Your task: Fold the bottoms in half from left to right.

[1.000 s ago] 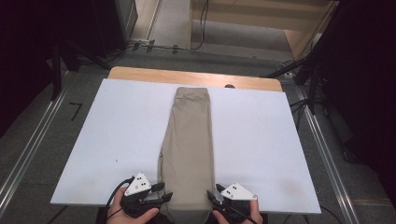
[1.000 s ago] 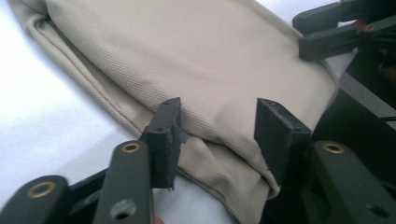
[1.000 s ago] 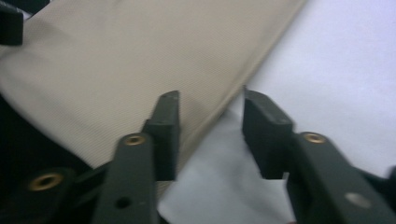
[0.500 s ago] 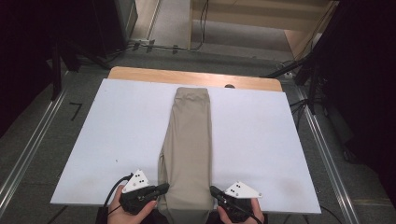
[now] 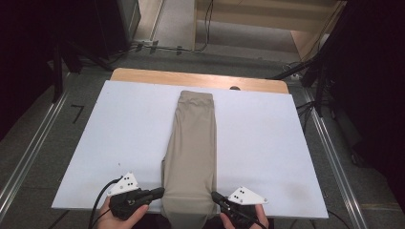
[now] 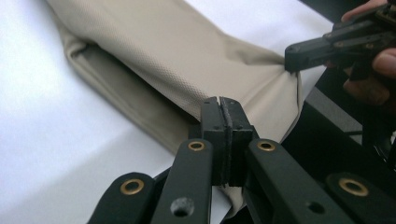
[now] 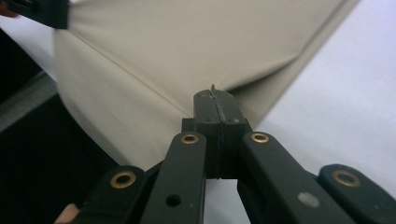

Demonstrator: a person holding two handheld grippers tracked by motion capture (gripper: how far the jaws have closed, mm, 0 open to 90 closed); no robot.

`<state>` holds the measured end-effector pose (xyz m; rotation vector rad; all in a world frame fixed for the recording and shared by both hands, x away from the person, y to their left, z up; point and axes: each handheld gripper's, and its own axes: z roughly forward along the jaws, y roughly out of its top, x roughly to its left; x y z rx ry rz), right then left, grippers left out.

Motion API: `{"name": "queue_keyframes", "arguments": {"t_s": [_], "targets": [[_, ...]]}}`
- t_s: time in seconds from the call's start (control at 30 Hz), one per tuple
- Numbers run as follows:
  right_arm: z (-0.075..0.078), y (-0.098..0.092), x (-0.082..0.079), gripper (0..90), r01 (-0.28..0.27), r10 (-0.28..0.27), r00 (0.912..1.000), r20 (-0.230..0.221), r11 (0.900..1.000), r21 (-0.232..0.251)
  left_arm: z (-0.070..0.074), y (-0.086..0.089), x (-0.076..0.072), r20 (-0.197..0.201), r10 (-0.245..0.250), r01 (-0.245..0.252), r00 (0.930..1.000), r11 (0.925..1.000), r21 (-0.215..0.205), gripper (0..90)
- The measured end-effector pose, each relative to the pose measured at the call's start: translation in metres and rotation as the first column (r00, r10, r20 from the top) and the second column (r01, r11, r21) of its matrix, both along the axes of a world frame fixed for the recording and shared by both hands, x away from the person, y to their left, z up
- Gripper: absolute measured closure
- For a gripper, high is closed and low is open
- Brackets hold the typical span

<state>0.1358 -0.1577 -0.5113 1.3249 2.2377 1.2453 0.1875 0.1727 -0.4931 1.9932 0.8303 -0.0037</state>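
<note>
Beige trousers (image 5: 191,143), folded lengthwise, lie down the middle of a white board (image 5: 119,129), waistband at the far end. My left gripper (image 5: 160,192) is shut on the near left corner of the cloth, and my right gripper (image 5: 214,194) is shut on the near right corner. In the left gripper view the jaws (image 6: 223,105) pinch the edge of the trousers (image 6: 187,56), with the right gripper (image 6: 292,56) biting the opposite corner. The right gripper view has its jaws (image 7: 214,95) closed on a fold of the trousers (image 7: 196,42); the left gripper (image 7: 51,18) is at top left.
The board rests on a wooden table (image 5: 143,75) whose far edge peeks out. Metal rails (image 5: 28,152) run along both sides on the grey floor. Cables and dark stands (image 5: 315,71) crowd the back. The trousers' near end hangs slightly past the board's front edge.
Both pairs of jaws, open beside the near end of the trousers a second ago, have closed on its two corners. The left gripper has shifted slightly and lifted a little.
</note>
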Motion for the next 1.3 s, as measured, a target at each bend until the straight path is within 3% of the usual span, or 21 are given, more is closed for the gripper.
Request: {"name": "queue_keyframes", "arguments": {"t_s": [0.17,0.2,0.23,0.27,0.3,0.33,0.4,0.43,0.53,0.6,0.63,0.77,0.9,1.03,1.07,1.1,1.13,1.17,1.2,1.23,1.3], "targets": [[-0.008,-0.006,0.001,83.3,0.042,-0.045,0.9979,-0.048,0.998,-0.052,-0.012,-0.006,0.002,-0.011,-0.011,0.012,0.9999,0.9962,0.087,87.4],[-0.008,-0.007,0.0,80.3,0.056,-0.059,0.9975,-0.037,0.996,-0.072,-0.012,-0.006,0.002,-0.011,-0.011,0.012,0.9999,0.9962,0.087,77.8],[-0.008,-0.007,0.0,80.3,0.056,-0.059,0.9975,-0.037,0.996,-0.072,-0.012,-0.007,0.0,0.004,0.005,-0.005,1.0,0.9963,0.086,77.8],[-0.006,-0.011,-0.003,77.0,0.067,-0.068,0.9976,-0.013,0.995,-0.077,-0.01,-0.005,-0.003,0.051,0.025,-0.029,0.9984,0.9968,0.074,60.6],[-0.004,-0.013,-0.004,77.0,0.072,-0.072,0.9974,0.0,0.995,-0.072,-0.01,-0.005,-0.003,0.051,0.025,-0.029,0.9984,0.9968,0.074,59.1],[-0.002,-0.014,-0.006,76.2,0.061,-0.06,0.998,0.017,0.997,-0.054,-0.004,-0.004,-0.008,0.082,0.002,-0.005,0.9966,0.9991,0.042,59.4],[0.001,-0.015,-0.007,76.3,0.032,-0.031,0.9991,0.028,0.999,-0.029,-0.001,-0.005,-0.011,0.099,-0.025,0.022,0.9948,0.9992,0.033,63.4],[0.002,-0.013,-0.009,77.4,0.001,0.0,0.9993,0.038,1.0,-0.015,0.0,-0.008,-0.013,0.107,-0.057,0.054,0.9926,0.9979,0.035,71.0],[0.0,0.002,-0.011,80.9,-0.08,0.082,0.9955,0.049,0.996,-0.032,-0.007,-0.023,-0.017,0.088,-0.118,0.108,0.9892,0.988,0.11,80.3],[-0.008,0.021,-0.011,84.3,-0.135,0.139,0.9899,0.03,0.987,-0.086,-0.02,-0.031,-0.016,0.045,-0.119,0.11,0.9918,0.9797,0.168,85.0],[-0.011,0.024,-0.01,85.0,-0.148,0.15,0.9885,0.018,0.984,-0.095,-0.021,-0.03,-0.016,0.041,-0.108,0.1,0.9933,0.9832,0.152,87.8],[-0.014,0.019,-0.011,86.1,-0.147,0.149,0.9887,0.017,0.984,-0.102,-0.021,-0.027,-0.014,0.029,-0.106,0.101,0.9939,0.9843,0.145,90.0],[-0.012,-0.005,-0.018,86.7,-0.105,0.108,0.9941,0.012,0.984,-0.144,-0.021,-0.028,-0.015,0.033,-0.106,0.1,0.9938,0.9832,0.153,90.0],[-0.01,-0.021,-0.017,82.3,-0.09,0.091,0.9959,0.0,0.989,-0.12,-0.021,-0.027,-0.014,0.032,-0.123,0.117,0.9919,0.9826,0.144,89.7],[-0.005,-0.03,-0.015,70.3,-0.085,0.086,0.9962,0.015,0.994,-0.067,-0.019,-0.026,-0.014,0.043,-0.136,0.13,0.9898,0.9836,0.126,83.6],[-0.005,-0.03,-0.015,70.3,-0.085,0.086,0.9962,0.015,0.994,-0.067,-0.019,-0.026,-0.014,0.043,-0.136,0.13,0.9898,0.9836,0.126,79.3],[-0.002,-0.033,-0.014,62.7,-0.083,0.084,0.9963,0.021,0.996,-0.045,-0.017,-0.025,-0.014,0.047,-0.147,0.142,0.988,0.9847,0.101,79.3],[0.004,-0.037,-0.012,50.1,-0.077,0.078,0.9959,0.046,0.996,-0.036,-0.013,-0.024,-0.013,0.06,-0.148,0.143,0.9871,0.9862,0.083,66.6],[0.004,-0.037,-0.012,50.1,-0.077,0.078,0.9959,0.046,0.996,-0.036,-0.009,-0.023,-0.012,0.071,-0.142,0.138,0.9873,0.9882,0.067,66.6],[0.009,-0.04,-0.009,41.2,-0.067,0.07,0.9954,0.066,0.997,-0.043,-0.005,-0.022,-0.01,0.082,-0.139,0.135,0.9869,0.9893,0.055,51.1],[0.01,-0.042,-0.008,38.0,-0.063,0.066,0.9951,0.074,0.997,-0.038,0.002,-0.02,-0.004,0.086,-0.13,0.129,0.9878,0.9915,0.013,44.3]]}}
